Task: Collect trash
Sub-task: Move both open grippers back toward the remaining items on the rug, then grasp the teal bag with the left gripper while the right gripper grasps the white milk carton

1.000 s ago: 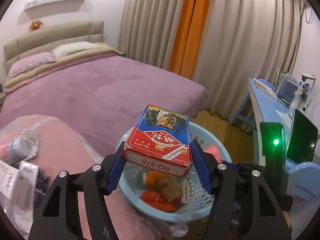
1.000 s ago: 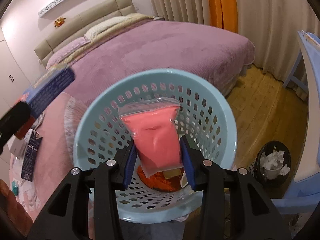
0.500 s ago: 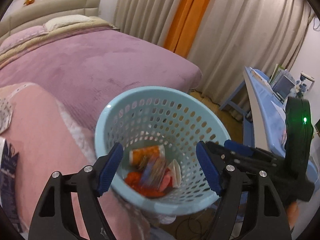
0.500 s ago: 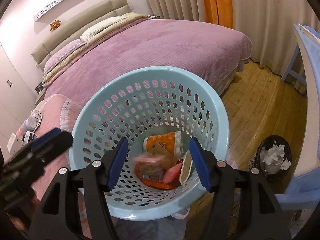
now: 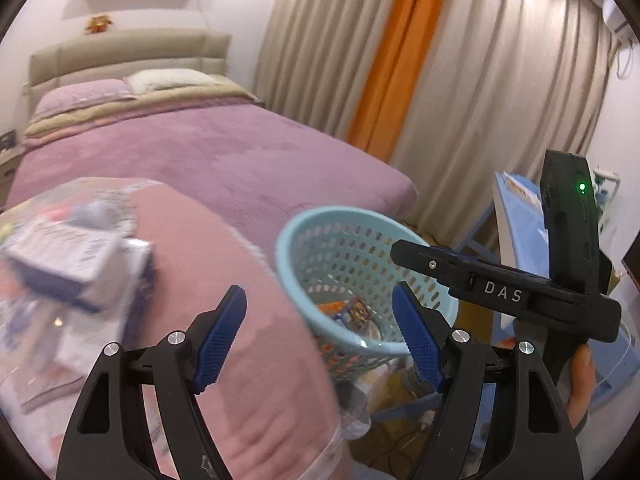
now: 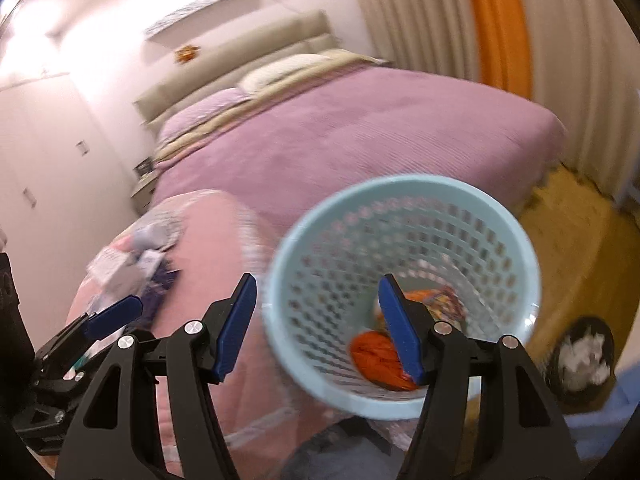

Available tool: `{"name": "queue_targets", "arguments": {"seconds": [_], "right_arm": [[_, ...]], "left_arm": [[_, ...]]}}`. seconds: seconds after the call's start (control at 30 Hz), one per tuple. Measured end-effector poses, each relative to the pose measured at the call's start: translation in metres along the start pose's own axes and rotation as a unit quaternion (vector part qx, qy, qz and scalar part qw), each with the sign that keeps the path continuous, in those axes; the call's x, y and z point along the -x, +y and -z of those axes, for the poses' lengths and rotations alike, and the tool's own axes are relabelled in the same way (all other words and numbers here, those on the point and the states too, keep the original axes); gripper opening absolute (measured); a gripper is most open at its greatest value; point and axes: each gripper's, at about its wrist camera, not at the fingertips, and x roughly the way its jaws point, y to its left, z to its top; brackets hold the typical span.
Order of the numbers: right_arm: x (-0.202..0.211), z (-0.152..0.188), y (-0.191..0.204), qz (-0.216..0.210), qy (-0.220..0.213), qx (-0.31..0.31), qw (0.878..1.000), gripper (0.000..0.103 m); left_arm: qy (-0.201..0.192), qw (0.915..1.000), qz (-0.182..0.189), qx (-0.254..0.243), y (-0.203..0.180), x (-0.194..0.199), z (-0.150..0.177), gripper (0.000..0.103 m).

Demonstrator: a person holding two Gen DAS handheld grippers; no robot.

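A purple bed [image 5: 208,152] is seen centre frame, with beige and orange curtains [image 5: 404,60] hung at upper right.

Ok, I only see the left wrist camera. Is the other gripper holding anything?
Observer: No. The right gripper is open and empty.
Operator: Is there another bin?
Observer: Yes, a black bin with white paper in it stands to the right of the basket.
Operator: And what's left of the bed?
Observer: White cupboards line the wall beside the bed.
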Motion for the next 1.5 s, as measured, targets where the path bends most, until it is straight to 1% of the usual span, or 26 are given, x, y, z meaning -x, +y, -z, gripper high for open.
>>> {"name": "queue_targets", "arguments": {"seconds": [0.1, 0.27, 0.37, 0.47, 0.5, 0.63, 0.7, 0.77, 0.8, 0.83, 0.9, 0.97, 1.07, 1.17, 1.27, 1.3, 1.33, 1.4, 1.5], "right_arm": [[0.001, -0.001, 0.033, -0.019, -0.002, 0.038, 0.999, 0.060], [-0.005, -0.001, 0.075, -0.051, 0.005, 0.070, 0.996, 0.064], [-0.011, -0.002, 0.101, -0.069, 0.007, 0.086, 0.994, 0.068], [-0.016, -0.001, 0.129, -0.086, 0.003, 0.101, 0.991, 0.078], [-0.017, 0.001, 0.139, -0.093, 0.002, 0.110, 0.990, 0.079], [-0.030, 0.002, 0.180, -0.090, -0.005, 0.155, 0.984, 0.083], [-0.039, 0.000, 0.190, -0.091, -0.004, 0.167, 0.982, 0.086], [-0.048, -0.004, 0.201, -0.093, -0.005, 0.181, 0.979, 0.088], [-0.053, -0.005, 0.207, -0.086, -0.007, 0.190, 0.978, 0.088], [-0.058, -0.005, 0.212, -0.074, -0.009, 0.199, 0.977, 0.089], [-0.069, -0.004, 0.226, -0.042, -0.017, 0.233, 0.971, 0.089], [-0.077, -0.002, 0.234, -0.038, -0.013, 0.260, 0.965, 0.090], [-0.090, -0.003, 0.240, -0.032, -0.004, 0.283, 0.958, 0.091], [-0.106, -0.009, 0.240, -0.040, 0.014, 0.286, 0.957, 0.091], [-0.122, -0.018, 0.234, -0.077, 0.046, 0.277, 0.957, 0.091], [-0.129, -0.021, 0.233, -0.092, 0.061, 0.276, 0.955, 0.091], [-0.133, -0.022, 0.233, -0.100, 0.070, 0.277, 0.953, 0.091], [-0.142, -0.018, 0.238, -0.105, 0.084, 0.291, 0.947, 0.091], [-0.146, -0.008, 0.246, -0.114, 0.086, 0.303, 0.942, 0.091]], "left_arm": [[-0.015, 0.9995, -0.017, 0.022, 0.019, 0.030, 0.006, 0.073], [-0.049, 0.9947, -0.067, 0.059, 0.059, 0.083, 0.019, 0.073], [-0.070, 0.9874, -0.109, 0.092, 0.090, 0.115, 0.030, 0.073], [-0.080, 0.9793, -0.149, 0.112, 0.113, 0.137, 0.040, 0.073], [-0.082, 0.9760, -0.164, 0.118, 0.121, 0.144, 0.044, 0.073], [-0.081, 0.9641, -0.206, 0.146, 0.151, 0.164, 0.060, 0.073], [-0.077, 0.9595, -0.221, 0.157, 0.167, 0.171, 0.069, 0.073], [-0.069, 0.9577, -0.227, 0.163, 0.180, 0.178, 0.079, 0.074], [-0.061, 0.9573, -0.228, 0.167, 0.186, 0.179, 0.082, 0.074], [-0.048, 0.9578, -0.228, 0.168, 0.192, 0.178, 0.086, 0.077], [-0.025, 0.9567, -0.239, 0.164, 0.200, 0.174, 0.091, 0.078], [-0.011, 0.9544, -0.253, 0.158, 0.205, 0.170, 0.096, 0.078], [0.000, 0.9537, -0.250, 0.167, 0.217, 0.165, 0.101, 0.078], [0.013, 0.9521, -0.258, 0.164, 0.224, 0.156, 0.102, 0.077], [0.026, 0.9522, -0.260, 0.159, 0.226, 0.147, 0.106, 0.075], [0.029, 0.9523, -0.256, 0.163, 0.229, 0.144, 0.107, 0.073], [0.033, 0.9521, -0.253, 0.169, 0.232, 0.142, 0.109, 0.069], [0.037, 0.9509, -0.255, 0.171, 0.233, 0.139, 0.110, 0.064], [0.035, 0.9519, -0.249, 0.175, 0.235, 0.139, 0.108, 0.058]]}}
